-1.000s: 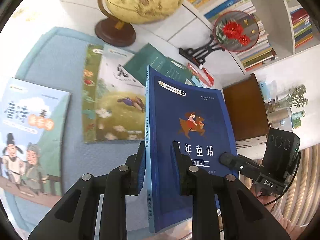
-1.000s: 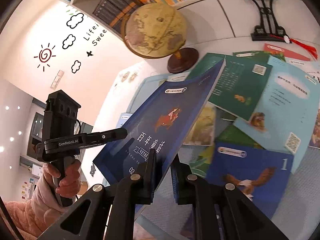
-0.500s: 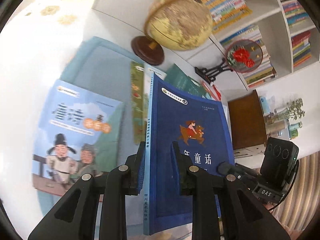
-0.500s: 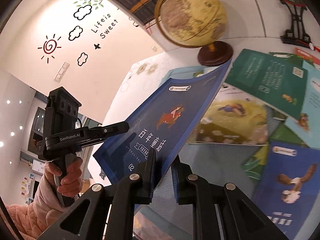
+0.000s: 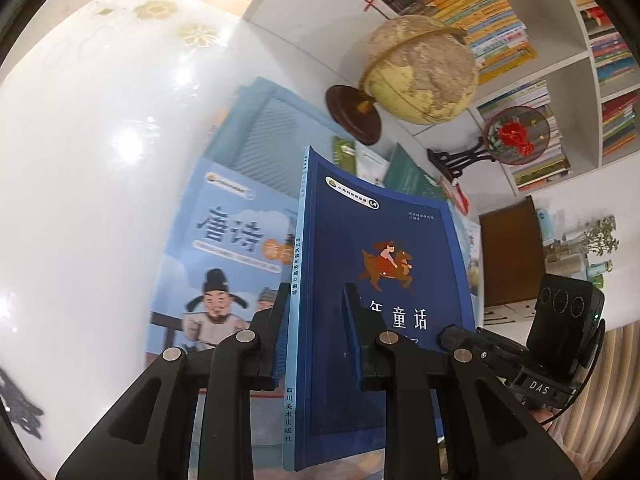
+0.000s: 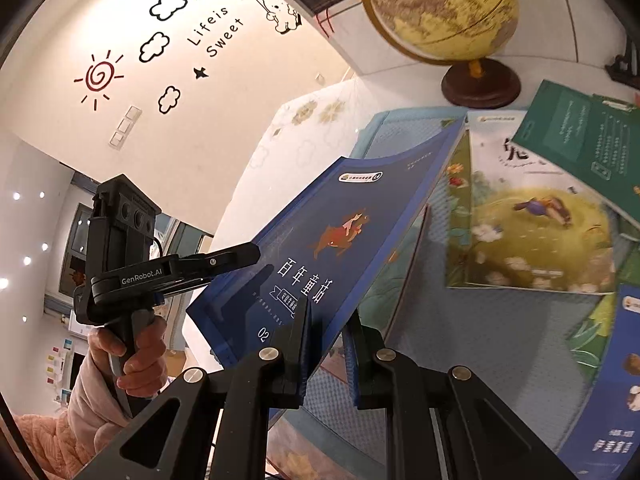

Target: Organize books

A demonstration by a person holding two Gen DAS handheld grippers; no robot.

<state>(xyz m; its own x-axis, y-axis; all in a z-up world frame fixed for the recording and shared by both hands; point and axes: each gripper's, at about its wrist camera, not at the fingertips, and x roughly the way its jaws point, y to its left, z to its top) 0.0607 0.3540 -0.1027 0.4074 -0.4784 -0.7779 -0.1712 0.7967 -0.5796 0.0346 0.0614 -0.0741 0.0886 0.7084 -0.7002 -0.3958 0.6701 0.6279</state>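
A dark blue book (image 5: pixel 384 280) with a rider on a horse on its cover is held up off the table by both grippers. My left gripper (image 5: pixel 316 312) is shut on its spine-side lower edge. My right gripper (image 6: pixel 326 320) is shut on the book (image 6: pixel 336 236) at its other lower edge. Each gripper shows in the other's view, the right one (image 5: pixel 472 340) at the book's right edge, the left one (image 6: pixel 236 256) at its left. Under the raised book lies a light blue book (image 5: pixel 224 264) with two cartoon men, flat on a blue mat (image 5: pixel 264 124).
A globe (image 5: pixel 424 68) on a wooden base stands at the back of the white table (image 5: pixel 100 160). A yellow-green picture book (image 6: pixel 532 236), a green book (image 6: pixel 580 136) and a blue book (image 6: pixel 616 392) lie to the right. Bookshelves (image 5: pixel 560 60) and a round fan on a stand (image 5: pixel 516 136) are behind.
Both grippers have carried the dark blue book leftwards over the mat. It now hangs over the light blue book, and the yellow-green book has slid off to the right in view.
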